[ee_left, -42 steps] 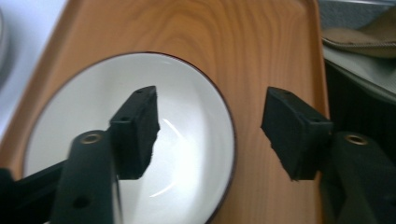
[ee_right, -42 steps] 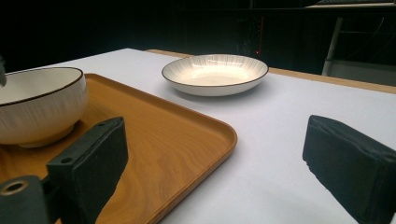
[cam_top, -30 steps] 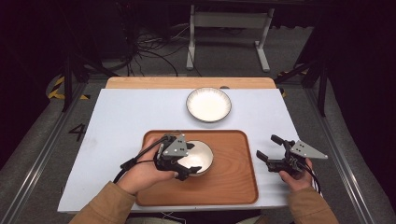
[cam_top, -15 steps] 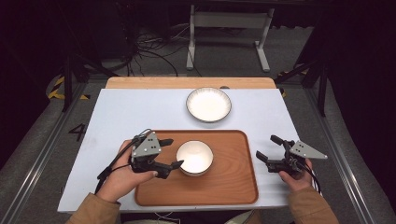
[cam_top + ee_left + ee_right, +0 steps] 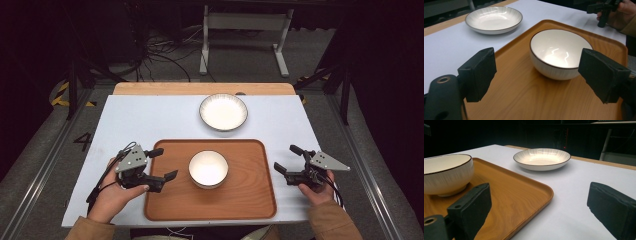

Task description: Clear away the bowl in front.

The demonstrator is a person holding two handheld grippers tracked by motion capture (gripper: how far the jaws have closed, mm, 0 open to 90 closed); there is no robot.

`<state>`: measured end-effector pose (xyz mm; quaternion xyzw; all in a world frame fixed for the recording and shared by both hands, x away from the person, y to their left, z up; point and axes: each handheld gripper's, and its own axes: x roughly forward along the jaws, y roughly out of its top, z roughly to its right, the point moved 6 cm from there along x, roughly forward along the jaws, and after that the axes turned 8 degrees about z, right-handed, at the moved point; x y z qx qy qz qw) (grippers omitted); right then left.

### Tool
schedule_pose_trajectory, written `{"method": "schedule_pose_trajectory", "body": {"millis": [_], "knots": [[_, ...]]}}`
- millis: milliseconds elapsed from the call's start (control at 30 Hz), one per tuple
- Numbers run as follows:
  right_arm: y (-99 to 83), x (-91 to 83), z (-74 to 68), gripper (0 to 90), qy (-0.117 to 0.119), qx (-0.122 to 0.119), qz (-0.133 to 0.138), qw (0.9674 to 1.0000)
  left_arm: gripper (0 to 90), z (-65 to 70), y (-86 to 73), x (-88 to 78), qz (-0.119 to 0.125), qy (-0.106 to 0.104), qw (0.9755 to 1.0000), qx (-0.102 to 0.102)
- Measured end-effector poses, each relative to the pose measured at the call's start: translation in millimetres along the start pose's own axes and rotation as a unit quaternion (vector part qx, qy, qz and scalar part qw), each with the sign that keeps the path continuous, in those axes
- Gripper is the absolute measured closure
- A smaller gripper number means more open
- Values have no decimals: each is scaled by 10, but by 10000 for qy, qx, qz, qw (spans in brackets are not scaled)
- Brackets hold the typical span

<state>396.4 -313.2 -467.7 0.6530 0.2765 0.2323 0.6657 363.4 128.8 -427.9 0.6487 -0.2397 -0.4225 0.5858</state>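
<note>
Bowl point(image 5: 208, 169) set on tray point(image 5: 250, 200); left gripper point(image 5: 162, 164) jaws wide, empty, just opening. Withdrawal to be kept level, bowl rim not clipped.

We note the bowl point(image 5: 208, 169) standing on the tray point(image 5: 250, 200), near its middle. Behind the tray, apart from it, the plate point(image 5: 223, 111) rests on the table point(image 5: 150, 115). Tray sits at the table's near edge.

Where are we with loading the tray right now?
Done: the bowl sits upright on the tray. In hand: nothing; the left tool, jaws just opening, is clear of the bowl, and the right tool is open beside the tray. Likely left: the plate, on the table.
</note>
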Motion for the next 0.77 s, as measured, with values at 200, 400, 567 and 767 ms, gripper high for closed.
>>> {"method": "schedule_pose_trajectory", "body": {"millis": [200, 400, 567, 767], "knots": [[1, 0, -5, 61, 10, -34, 10, 10000, 153, -176, -223, -215, 2, 358, 9993, -115], [0, 3, -13, 61, 16, -79, 7, 10000, 143, -368, -398, -375, 260, 594, 9976, -249], [0, 3, -9, 61, 16, -54, 6, 10000, 139, -567, -647, -466, 498, 751, 9951, -418], [1, 3, -9, 61, 18, -51, 14, 10000, 135, -618, -676, -511, 783, 763, 9920, -625]]}}
